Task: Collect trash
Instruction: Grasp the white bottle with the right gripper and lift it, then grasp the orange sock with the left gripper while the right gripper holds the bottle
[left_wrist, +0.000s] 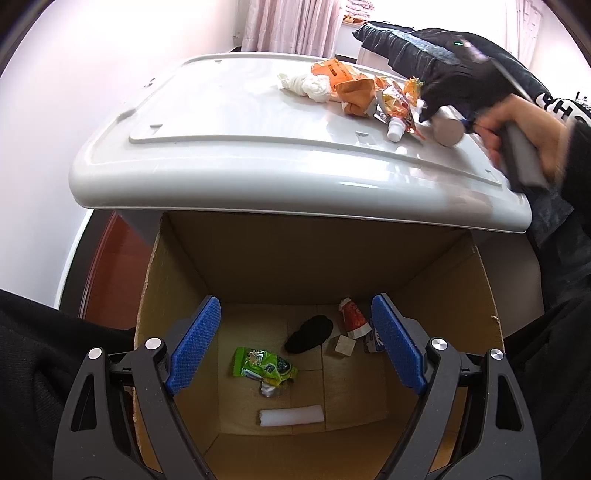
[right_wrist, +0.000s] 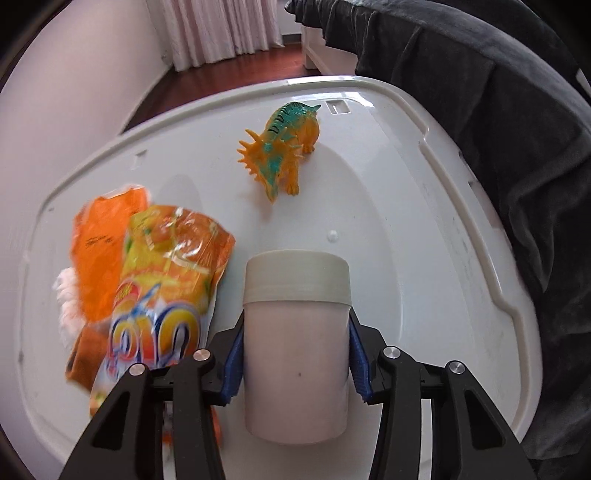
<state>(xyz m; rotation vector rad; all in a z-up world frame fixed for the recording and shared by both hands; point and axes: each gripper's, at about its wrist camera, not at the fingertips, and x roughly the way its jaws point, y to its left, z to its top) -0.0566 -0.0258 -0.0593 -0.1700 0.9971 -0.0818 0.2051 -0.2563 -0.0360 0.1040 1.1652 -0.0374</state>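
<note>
Pale jar (right_wrist: 297, 354) lies on the white lid (right_wrist: 406, 229); orange wrappers (right_wrist: 166, 266) left; green packet (left_wrist: 264, 363) in the box (left_wrist: 458, 280).

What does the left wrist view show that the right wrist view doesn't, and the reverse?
Only the left wrist view: the open left gripper over the cardboard box holding a green wrapper. Only the right wrist view: the whole toy dinosaur and the right gripper's pads pressed on the white jar. Both: the white lid and orange wrappers.
</note>
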